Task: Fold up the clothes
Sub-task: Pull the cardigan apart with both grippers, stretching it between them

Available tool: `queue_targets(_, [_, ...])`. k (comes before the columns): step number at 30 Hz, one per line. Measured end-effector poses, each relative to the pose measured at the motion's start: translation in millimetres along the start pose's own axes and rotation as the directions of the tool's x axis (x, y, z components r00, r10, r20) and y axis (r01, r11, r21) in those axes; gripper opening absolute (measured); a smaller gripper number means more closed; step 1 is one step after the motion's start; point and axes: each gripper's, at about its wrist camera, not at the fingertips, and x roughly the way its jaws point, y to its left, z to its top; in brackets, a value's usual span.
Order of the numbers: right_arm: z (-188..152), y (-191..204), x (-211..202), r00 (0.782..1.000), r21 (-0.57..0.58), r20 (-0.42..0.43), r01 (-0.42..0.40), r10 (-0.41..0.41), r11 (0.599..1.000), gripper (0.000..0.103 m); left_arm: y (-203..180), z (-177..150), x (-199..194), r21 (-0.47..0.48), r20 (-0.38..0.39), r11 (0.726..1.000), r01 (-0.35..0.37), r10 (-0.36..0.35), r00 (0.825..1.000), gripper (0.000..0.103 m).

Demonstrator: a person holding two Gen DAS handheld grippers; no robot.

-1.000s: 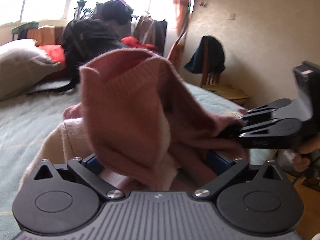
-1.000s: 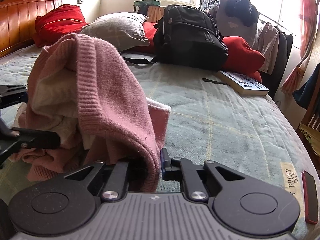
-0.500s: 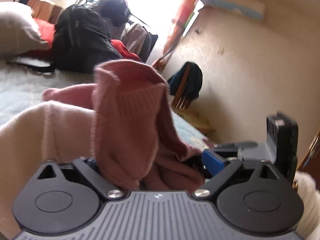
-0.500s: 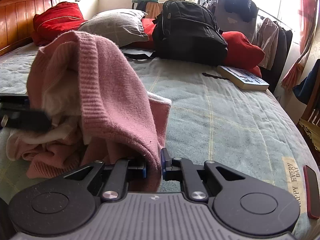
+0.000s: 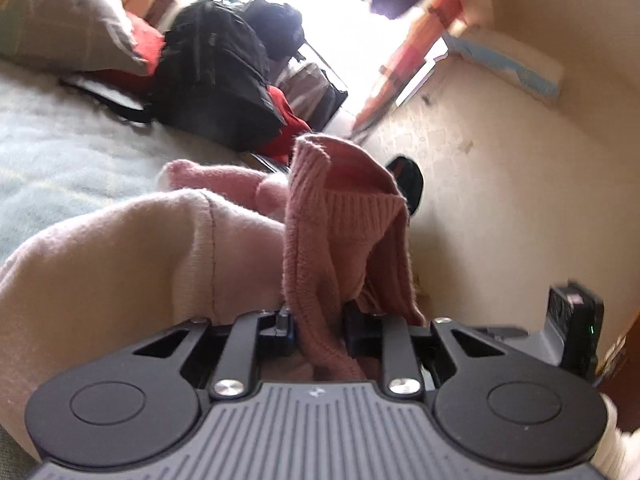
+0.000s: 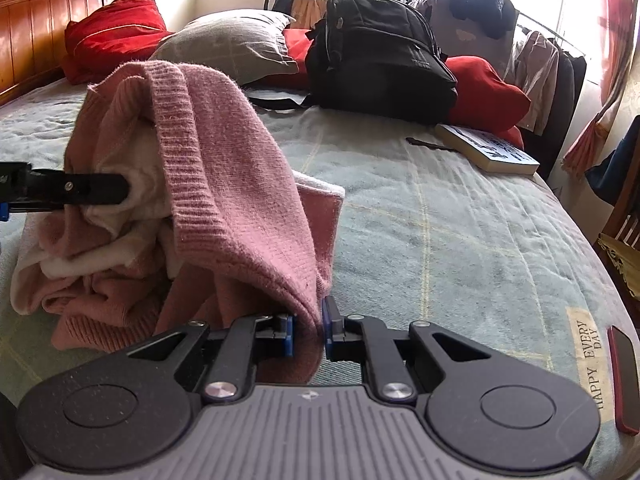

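Observation:
A pink knit sweater with a cream lining lies bunched on the pale green bedspread. My right gripper is shut on a ribbed pink edge and holds it draped up over the heap. In the left wrist view a ribbed fold of the same sweater runs down between the jaws of my left gripper; the jaws are closing and the pads press the knit. The right wrist view shows one left finger reaching into the heap from the left edge.
At the head of the bed are a black backpack, a grey pillow and red cushions. A book lies far right, a red phone by the bed edge. A chair stands right.
My left gripper rolled, dropped lower into the heap and its jaws closed from wide apart onto a sweater fold. The right gripper kept its grip and did not move.

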Motion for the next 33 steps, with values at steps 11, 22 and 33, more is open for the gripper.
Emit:
queue_targets(11, [9.3,2.2,-5.5,0.999,-0.010,0.035,-0.017,0.018,1.000,0.020,-25.2,14.4,-16.9,0.107,-0.008,0.991,-0.084,0.086,0.996,0.016])
queue_targets(22, [58.2,-4.5,-19.7,0.991,-0.065,0.129,-0.025,0.033,0.998,0.012,-49.3,79.2,-60.1,0.314,0.066,0.904,-0.291,0.285,0.956,0.014])
queue_targets(33, [127.2,-38.8,14.3,0.988,-0.030,0.137,-0.072,0.076,0.997,0.012,-16.7,142.6,-44.1,0.374,0.079,0.803,-0.463,0.470,0.879,0.012])
